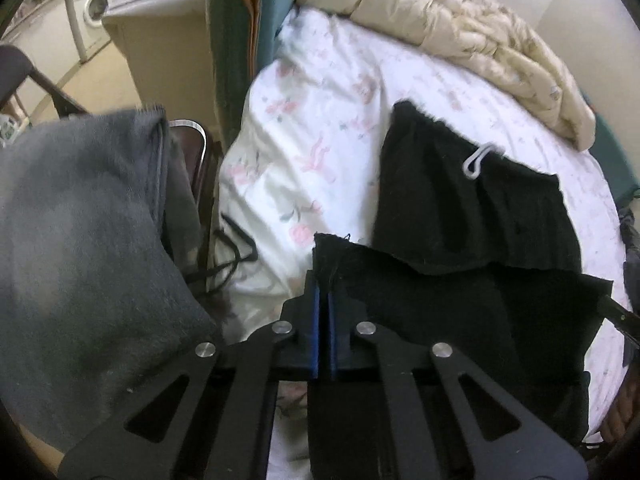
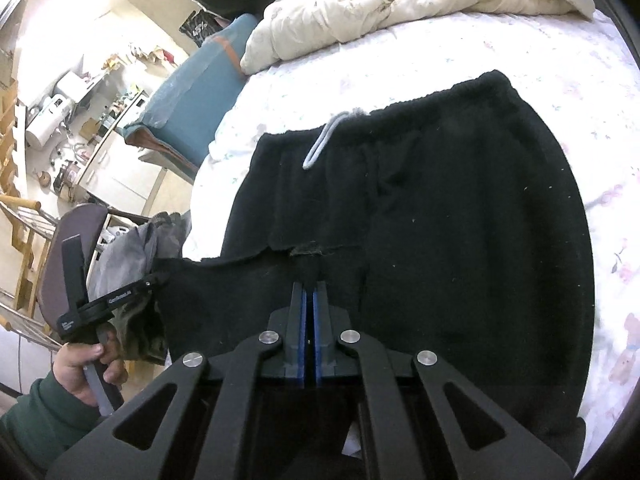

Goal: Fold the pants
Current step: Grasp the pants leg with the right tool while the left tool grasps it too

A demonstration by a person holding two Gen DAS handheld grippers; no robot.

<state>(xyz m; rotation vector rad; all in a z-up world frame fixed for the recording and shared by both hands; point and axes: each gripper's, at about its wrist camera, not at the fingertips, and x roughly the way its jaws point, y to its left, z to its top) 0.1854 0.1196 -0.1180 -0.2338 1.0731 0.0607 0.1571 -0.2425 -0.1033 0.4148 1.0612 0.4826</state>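
Black pants [image 2: 460, 208] lie on the bed, waistband toward the far side, pale grey drawstring loop [image 2: 320, 144] resting on the front just below the waistband. Lower part of the pants is doubled up toward the near edge; a raw hem edge runs across the fabric about midway in the right wrist view. Left hand-held gripper [image 1: 323, 280]: jaws fully closed, blue pads pinching the corner of the black fabric at the near-left edge of the pants, the corner lifted off the sheet. Right hand-held gripper [image 2: 309, 284]: jaws also fully closed, pads clamped on a fold of the black fabric just below the hem edge. In the right wrist view the left hand-held gripper shows from the side, with the person's left hand [image 2: 86, 364] wrapped round its handle, green sleeve [image 2: 36, 420] behind it. Bed sheet [image 1: 320, 120] is white with a faint pink floral print, wrinkled on the left side. Cream quilted duvet [image 1: 460, 36] is bunched up along the far edge of the bed, well apart from the pants. Grey garment [image 1: 80, 240] drapes over a chair beside the bed on the left. Teal cushion [image 2: 192, 104] sits off the bed's far-left corner. Washing machine [image 1: 94, 8] stands in the background room, blurred.
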